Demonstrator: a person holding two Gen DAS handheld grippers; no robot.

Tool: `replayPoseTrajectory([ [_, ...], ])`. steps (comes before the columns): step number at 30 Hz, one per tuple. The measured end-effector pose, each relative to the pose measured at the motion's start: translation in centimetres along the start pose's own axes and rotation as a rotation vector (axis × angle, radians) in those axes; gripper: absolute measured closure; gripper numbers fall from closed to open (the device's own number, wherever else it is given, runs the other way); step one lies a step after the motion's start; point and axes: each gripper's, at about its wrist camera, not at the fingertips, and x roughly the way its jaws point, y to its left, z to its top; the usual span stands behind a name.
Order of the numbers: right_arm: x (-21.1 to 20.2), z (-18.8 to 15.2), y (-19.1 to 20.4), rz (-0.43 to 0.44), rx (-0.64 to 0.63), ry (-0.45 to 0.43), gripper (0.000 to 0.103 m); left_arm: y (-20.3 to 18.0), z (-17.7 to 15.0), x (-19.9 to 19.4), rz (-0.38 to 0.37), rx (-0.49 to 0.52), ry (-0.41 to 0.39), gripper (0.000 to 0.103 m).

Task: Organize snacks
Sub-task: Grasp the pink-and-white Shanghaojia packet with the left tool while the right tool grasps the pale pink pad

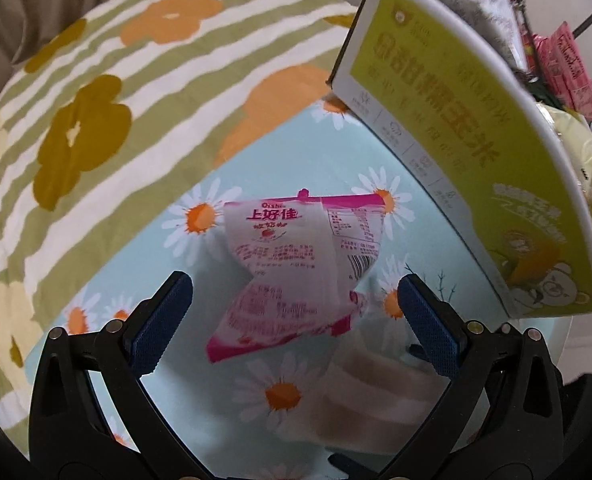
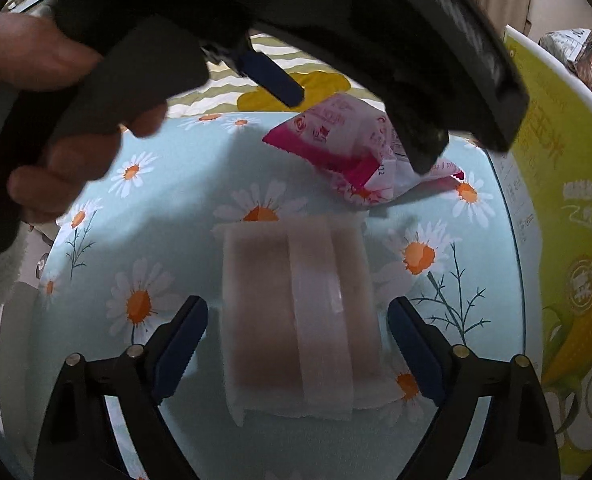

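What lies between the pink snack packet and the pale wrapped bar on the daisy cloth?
Only bare daisy cloth separates the pink snack packet from the pale wrapped bar, clearest in the right wrist view.

Glossy crinkled plastic pink snack packet (image 1: 296, 268), matt translucent-wrapped cake (image 2: 296, 320), smooth printed tablecloth (image 2: 167, 208), glossy cardboard box (image 1: 448, 148).

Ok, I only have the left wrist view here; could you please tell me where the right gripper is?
Observer: The right gripper is open, with one finger on each side of the pale packet lying on the tablecloth.
Operator: Thank you. Are its pads touching that packet?
Observer: No, a thin gap shows on each side.
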Motion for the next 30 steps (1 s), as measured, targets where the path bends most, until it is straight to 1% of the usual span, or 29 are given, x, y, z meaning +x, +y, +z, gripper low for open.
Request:
replayPoseTrajectory([
  [4, 0.0, -0.1, 0.0, 0.002, 0.001, -0.002, 0.013, 0.5, 0.2, 1.0, -0.010, -0.026, 0.009, 0.003],
  [5, 0.0, -0.1, 0.0, 0.003, 0.000, -0.002, 0.013, 0.6, 0.3, 1.2, -0.013, -0.032, 0.014, 0.010],
  [6, 0.2, 0.0, -0.1, 0.003, -0.003, -0.003, 0.013, 0.7, 0.4, 1.4, -0.018, -0.038, 0.021, 0.019],
  [8, 0.4, 0.1, 0.0, 0.001, -0.010, -0.001, 0.013, 0.9, 0.3, 1.7, -0.041, -0.048, 0.021, 0.023],
  [9, 0.5, 0.3, 0.1, 0.002, -0.011, -0.001, 0.013, 0.9, 0.3, 1.6, -0.040, -0.044, 0.016, 0.031],
  [12, 0.7, 0.3, 0.6, 0.004, -0.012, -0.001, 0.013, 1.0, 0.2, 1.5, -0.043, -0.038, 0.010, 0.043],
  [14, 0.8, 0.3, 0.9, 0.004, -0.014, 0.001, 0.013, 1.2, 0.0, 1.3, -0.045, -0.048, 0.007, 0.045],
  [18, 1.1, 0.2, 1.2, 0.001, -0.019, 0.002, 0.013, 2.0, -1.1, 0.4, -0.012, -0.058, -0.005, 0.046],
  [23, 1.4, 0.3, 1.7, -0.003, -0.032, -0.002, 0.013, 4.1, -3.2, -0.8, 0.025, -0.110, -0.013, 0.046],
  [28, 1.1, 0.5, 2.3, -0.015, -0.054, -0.001, 0.021, 6.0, -5.7, -2.5, 0.059, -0.169, -0.022, 0.046],
  [30, 1.1, 0.7, 2.3, -0.024, -0.061, -0.003, 0.027, 6.8, -6.8, -3.1, 0.072, -0.195, -0.023, 0.046],
])
